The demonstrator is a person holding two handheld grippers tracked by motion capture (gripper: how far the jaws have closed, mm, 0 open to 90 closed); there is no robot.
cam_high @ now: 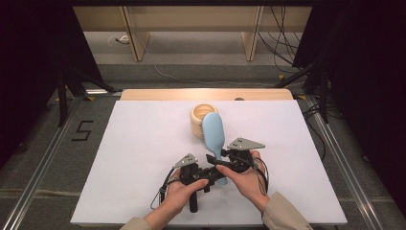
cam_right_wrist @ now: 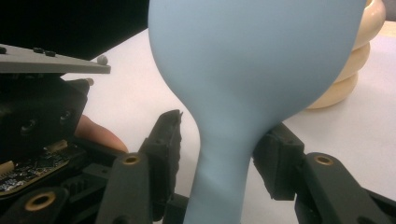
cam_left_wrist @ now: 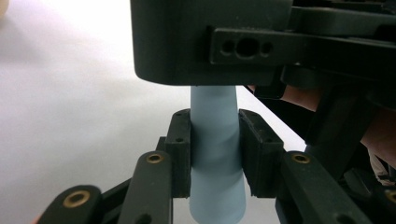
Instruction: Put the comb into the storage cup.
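**Firmly on the handle: one claw gripping, the other slack**

Firmly was how we found the left gripper [cam_left_wrist: 215, 154] set on the pale blue hairbrush [cam_high: 214, 136]: in the left gripper view both of its black pads pressed flat against the brush's narrow handle [cam_left_wrist: 215, 158], one on each side, with no gap showing. The handle ran upright between them and passed behind the dark body of the other gripper above.

We saw the right gripper [cam_right_wrist: 219, 154] differently placed. In the right gripper view its jaws stood part open around the neck of the brush, just below where the handle widens into the oval head [cam_right_wrist: 252, 56]. One pad [cam_right_wrist: 275, 158] lay against the neck or very near it; the other pad [cam_right_wrist: 168, 140] stood clear, with white table showing in between. So we called that claw loose, not gripping.

From the high view, we saw the brush lying near the middle of the white table [cam_high: 143, 143], its head pointing away from the person and overlapping the near side of a cream ribbed pot [cam_high: 198, 117]. Both hands sat close together at the handle end.
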